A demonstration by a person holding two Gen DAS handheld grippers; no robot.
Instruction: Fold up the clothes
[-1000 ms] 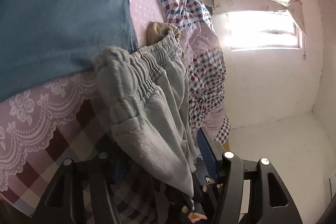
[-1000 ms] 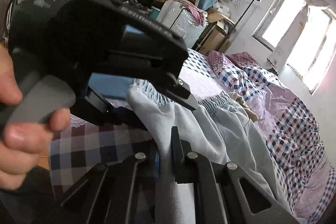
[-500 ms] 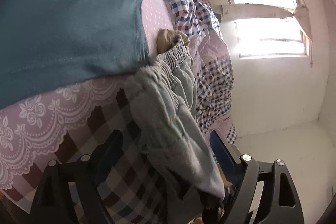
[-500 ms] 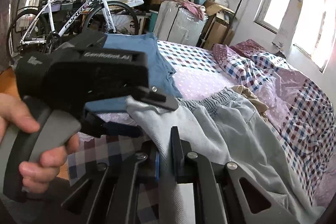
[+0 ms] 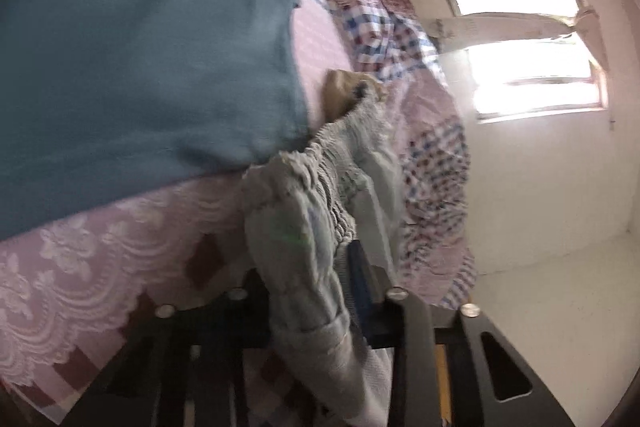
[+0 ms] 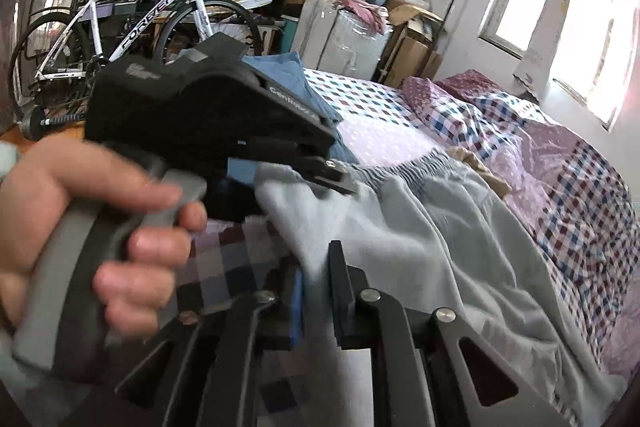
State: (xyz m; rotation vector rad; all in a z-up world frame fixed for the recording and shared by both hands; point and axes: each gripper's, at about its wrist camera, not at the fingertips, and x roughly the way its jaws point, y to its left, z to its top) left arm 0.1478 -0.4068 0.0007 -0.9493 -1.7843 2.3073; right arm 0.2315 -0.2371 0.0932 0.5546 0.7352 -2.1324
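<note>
Now, compared with a second ago, my left hand-held gripper (image 5: 316, 311) has tilted and drawn in, so the light grey sweatpants (image 6: 424, 227) bunch closer to its camera, and in the right wrist view the bicycle (image 6: 132, 23) has come into sight. The left hand-held gripper is clamped on the elastic waistband end of the sweatpants; I see its black body and the hand (image 6: 80, 227) squeezing its grey trigger. My right hand-held gripper (image 6: 316, 291) is closed narrowly on a fold of the same sweatpants, cloth running up between its fingers. The sweatpants lie across the bed (image 6: 380, 95), beside a blue shirt (image 5: 140, 47), touching a tan garment (image 5: 340, 91)
</note>
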